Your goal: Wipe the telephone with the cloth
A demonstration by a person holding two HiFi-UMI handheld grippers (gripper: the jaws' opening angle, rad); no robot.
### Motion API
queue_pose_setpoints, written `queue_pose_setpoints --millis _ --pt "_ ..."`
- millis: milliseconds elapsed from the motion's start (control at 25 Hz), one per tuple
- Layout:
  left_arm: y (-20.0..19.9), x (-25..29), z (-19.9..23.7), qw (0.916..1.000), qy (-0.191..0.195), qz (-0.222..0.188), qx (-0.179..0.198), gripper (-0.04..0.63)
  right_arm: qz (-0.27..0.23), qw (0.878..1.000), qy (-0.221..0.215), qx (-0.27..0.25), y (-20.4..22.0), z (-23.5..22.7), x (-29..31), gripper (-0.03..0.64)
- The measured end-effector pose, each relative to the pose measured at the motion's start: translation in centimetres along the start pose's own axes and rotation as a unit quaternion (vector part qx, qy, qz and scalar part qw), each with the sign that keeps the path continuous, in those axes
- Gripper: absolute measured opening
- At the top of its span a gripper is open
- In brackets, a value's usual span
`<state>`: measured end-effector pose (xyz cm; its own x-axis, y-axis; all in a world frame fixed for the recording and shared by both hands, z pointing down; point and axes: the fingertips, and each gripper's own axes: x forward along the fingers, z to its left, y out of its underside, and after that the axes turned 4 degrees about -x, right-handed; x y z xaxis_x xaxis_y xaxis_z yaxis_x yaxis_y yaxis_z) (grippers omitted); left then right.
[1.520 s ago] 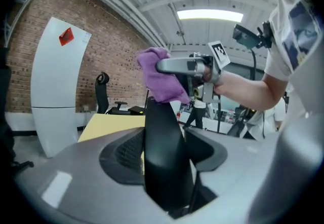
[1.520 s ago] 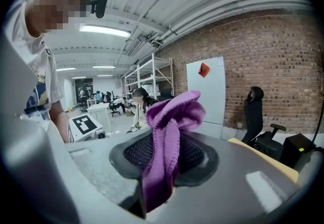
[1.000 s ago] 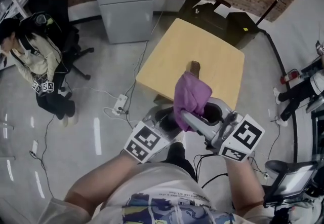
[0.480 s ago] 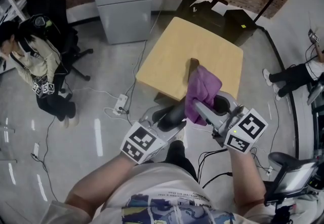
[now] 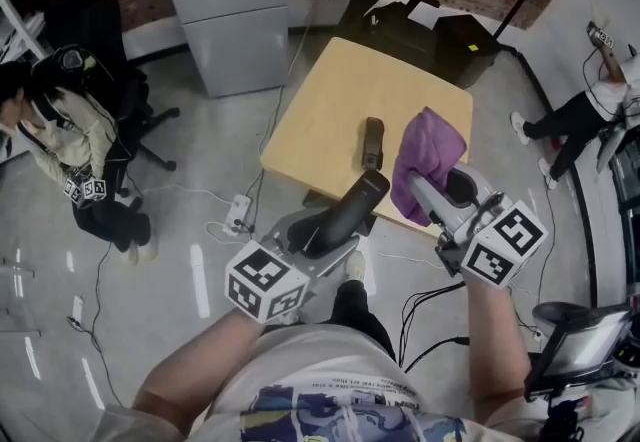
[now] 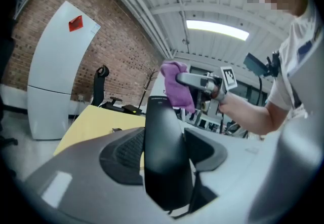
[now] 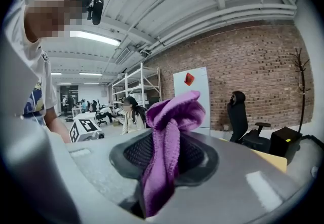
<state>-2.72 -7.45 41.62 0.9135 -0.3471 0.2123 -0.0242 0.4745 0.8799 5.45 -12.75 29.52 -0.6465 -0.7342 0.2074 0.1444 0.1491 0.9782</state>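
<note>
My left gripper is shut on a black telephone handset, which sticks up and forward from its jaws over the table's near edge. In the left gripper view the handset stands upright between the pads of that gripper. My right gripper is shut on a purple cloth, bunched above its jaws. The cloth hangs down between the jaws of the right gripper. Cloth and handset are apart, the cloth to the handset's right. A small dark object lies on the wooden table.
A grey cabinet stands at the back left. A seated person is at far left, another person at the right. A power strip and cables lie on the floor. Black chairs stand behind the table.
The right gripper has carried the cloth to the right, off the handset that it overlapped before. The left gripper has stayed shut on the handset, which now shows in full.
</note>
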Motion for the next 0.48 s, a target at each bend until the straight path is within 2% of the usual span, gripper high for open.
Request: queue_pose_setpoints --millis 280,480 --pt "-1.2 -0.2 0.7 0.9976 0.020 -0.018 -0.064 0.256 -0.004 1.000 0.012 0.025 0.7 -0.6 -0.5 0.109" --pt "-1.9 0.4 0.8 0.9941 0.032 -0.028 -0.100 0.256 -0.001 0.999 0.000 0.041 1.7 0.0 -0.2 0.109"
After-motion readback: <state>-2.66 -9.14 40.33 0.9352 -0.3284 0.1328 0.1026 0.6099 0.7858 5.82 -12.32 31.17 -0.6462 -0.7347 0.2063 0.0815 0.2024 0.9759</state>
